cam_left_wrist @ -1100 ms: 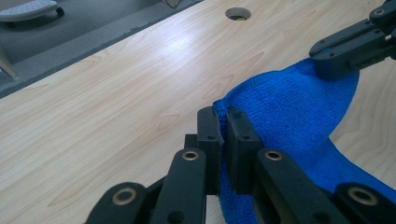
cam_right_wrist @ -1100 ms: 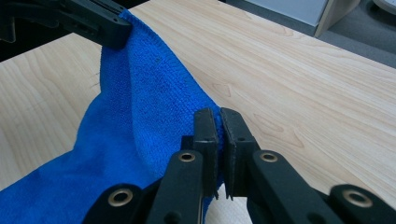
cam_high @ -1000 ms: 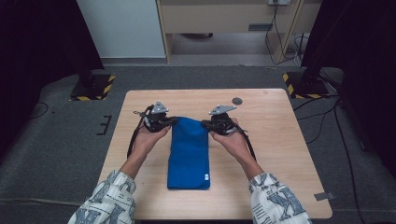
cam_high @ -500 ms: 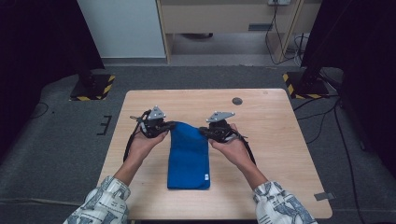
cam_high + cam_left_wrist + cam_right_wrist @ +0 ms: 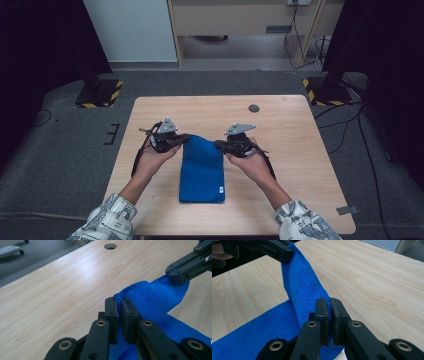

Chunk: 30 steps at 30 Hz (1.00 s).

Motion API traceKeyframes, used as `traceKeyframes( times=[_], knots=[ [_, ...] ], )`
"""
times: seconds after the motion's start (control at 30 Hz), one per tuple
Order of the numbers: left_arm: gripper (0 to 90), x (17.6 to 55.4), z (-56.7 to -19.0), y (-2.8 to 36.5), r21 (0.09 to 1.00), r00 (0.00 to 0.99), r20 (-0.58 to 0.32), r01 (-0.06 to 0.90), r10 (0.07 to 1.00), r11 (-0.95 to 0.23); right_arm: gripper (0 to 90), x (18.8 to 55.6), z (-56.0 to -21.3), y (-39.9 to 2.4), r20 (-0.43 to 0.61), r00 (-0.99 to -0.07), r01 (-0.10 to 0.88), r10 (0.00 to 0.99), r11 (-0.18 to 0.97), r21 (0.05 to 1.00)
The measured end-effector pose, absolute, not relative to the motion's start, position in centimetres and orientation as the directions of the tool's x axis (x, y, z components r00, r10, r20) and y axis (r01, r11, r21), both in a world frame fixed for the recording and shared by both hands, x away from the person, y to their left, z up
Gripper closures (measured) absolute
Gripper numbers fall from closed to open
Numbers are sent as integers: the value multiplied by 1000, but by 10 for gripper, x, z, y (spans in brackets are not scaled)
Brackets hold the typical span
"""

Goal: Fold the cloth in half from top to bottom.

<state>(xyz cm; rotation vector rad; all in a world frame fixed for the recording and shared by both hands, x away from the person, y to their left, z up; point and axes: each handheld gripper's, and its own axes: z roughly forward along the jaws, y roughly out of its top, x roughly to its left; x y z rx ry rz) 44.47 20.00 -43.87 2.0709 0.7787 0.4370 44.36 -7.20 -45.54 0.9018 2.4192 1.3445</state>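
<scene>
A blue towel (image 5: 202,169) lies lengthwise on the wooden table (image 5: 290,125), its far end lifted off the wood. My left gripper (image 5: 184,139) is shut on the far left corner of the blue towel (image 5: 152,293), the cloth pinched between the jaws. My right gripper (image 5: 220,144) is shut on the far right corner of the blue towel (image 5: 304,287). The raised edge hangs between the two grippers and folds toward the near part of the towel. A small white tag (image 5: 220,189) shows at the near right corner.
A round cable hole (image 5: 254,108) sits in the table's far right part. Bare wood lies on both sides of the towel. Beyond the table are grey carpet, a cabinet and two stands with yellow-black striped bases (image 5: 100,95).
Both grippers have drawn the towel's far edge toward the person, so the flat part of the towel looks shorter. Both grips stay as they were.
</scene>
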Motion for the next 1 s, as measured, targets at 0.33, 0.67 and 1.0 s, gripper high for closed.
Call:
traceKeyframes(
  times=[0.33, 0.67, 1.0],
  knots=[
    [838, 433, -442, 201, 818, 751, 11, 373, 660, -438, 851, 427, -466, -67, 77, -806, 386, 587, 422, 820],
    [832, 426, -445, 205, 820, 750, 2, 377, 661, -430, 846, 416, -463, -65, 75, -817, 372, 572, 423, 826],
    [832, 422, -453, 209, 827, 734, -27, 398, 679, -397, 842, 414, -460, -69, 81, -814, 370, 576, 405, 836]
  ],
)
